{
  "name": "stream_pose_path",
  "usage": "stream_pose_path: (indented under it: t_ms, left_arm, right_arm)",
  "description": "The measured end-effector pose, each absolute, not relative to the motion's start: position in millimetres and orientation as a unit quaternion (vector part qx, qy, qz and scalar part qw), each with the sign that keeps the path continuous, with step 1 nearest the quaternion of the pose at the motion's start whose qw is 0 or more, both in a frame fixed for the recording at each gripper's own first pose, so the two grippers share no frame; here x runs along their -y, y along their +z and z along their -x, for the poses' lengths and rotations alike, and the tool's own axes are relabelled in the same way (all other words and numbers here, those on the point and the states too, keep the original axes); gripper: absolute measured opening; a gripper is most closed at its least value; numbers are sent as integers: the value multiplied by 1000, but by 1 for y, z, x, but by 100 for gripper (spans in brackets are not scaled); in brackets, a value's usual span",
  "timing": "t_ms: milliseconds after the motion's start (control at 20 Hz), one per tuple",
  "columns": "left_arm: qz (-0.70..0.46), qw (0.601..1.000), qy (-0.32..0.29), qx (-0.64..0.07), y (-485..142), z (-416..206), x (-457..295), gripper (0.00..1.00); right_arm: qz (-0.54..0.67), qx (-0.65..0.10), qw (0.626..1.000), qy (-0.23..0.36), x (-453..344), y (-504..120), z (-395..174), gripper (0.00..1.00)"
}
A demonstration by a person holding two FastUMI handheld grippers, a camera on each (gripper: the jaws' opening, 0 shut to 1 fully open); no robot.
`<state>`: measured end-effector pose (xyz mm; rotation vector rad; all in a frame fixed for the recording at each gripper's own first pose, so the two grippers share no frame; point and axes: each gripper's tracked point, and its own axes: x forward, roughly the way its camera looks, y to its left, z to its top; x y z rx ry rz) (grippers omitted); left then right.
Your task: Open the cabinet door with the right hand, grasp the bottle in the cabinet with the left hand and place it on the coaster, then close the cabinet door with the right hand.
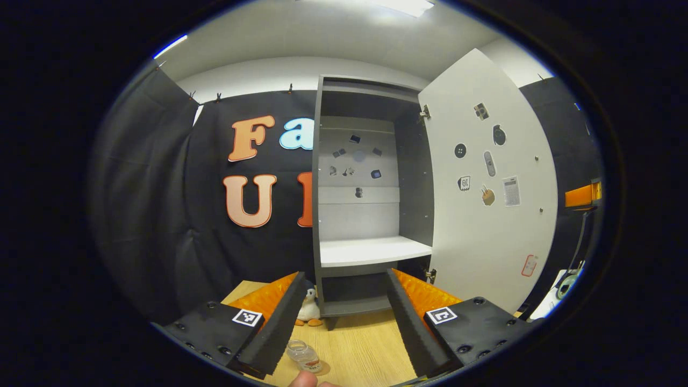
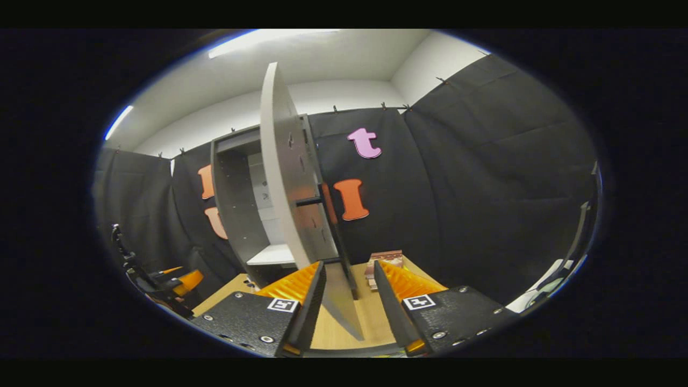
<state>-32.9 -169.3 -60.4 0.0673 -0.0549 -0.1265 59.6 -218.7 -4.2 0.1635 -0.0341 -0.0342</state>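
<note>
In the left gripper view we are seeing the left gripper (image 1: pixel 344 322) hanging with its jaws spread wide, and the small clear plastic bottle (image 1: pixel 304 356) is lying on the light wooden table (image 1: pixel 365 344) low between them at about seven o'clock, just beside the left finger and touching neither. Straight ahead at twelve o'clock the tall grey cabinet (image 1: pixel 371 193) is standing open, its white door (image 1: pixel 489 183) swung out at about two o'clock. In the right gripper view we are seeing the right gripper (image 2: pixel 349 301) with jaws spread, the door's lower edge sitting between them; whether either finger is touching it, we cannot tell.
</note>
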Motion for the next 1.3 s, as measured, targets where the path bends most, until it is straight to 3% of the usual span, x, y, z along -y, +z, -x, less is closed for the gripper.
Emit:
stream_pose_path:
  t_ms: [50, 150, 350, 400, 450, 850, 1300]
  left_arm:
    - [-38, 997, -60, 25, -60, 33, 168, 95]
    - [-44, 997, -56, 20, -62, 33, 168, 95]
    - [-47, 997, -54, 10, -67, 30, 170, 95]
    - [-46, 997, -55, 6, -69, 29, 170, 95]
    - [-44, 997, -57, 3, -71, 30, 172, 95]
    - [-36, 998, -58, -3, -70, 26, 173, 95]
    - [-30, 999, -25, -3, -66, 27, 124, 95]
  right_arm:
    - [-87, 14, 996, -11, 217, -5, -67, 66]
    - [-95, 11, 995, 10, 214, -9, -79, 58]
    - [-80, 5, 997, 12, 216, -17, -95, 65]
    - [-76, 8, 997, 15, 213, -16, -96, 75]
    - [-70, 9, 997, 17, 209, -15, -94, 65]
    - [-44, 6, 997, 66, 139, -17, -101, 65]
    - [-43, -8, 988, 148, 38, -26, -139, 65]
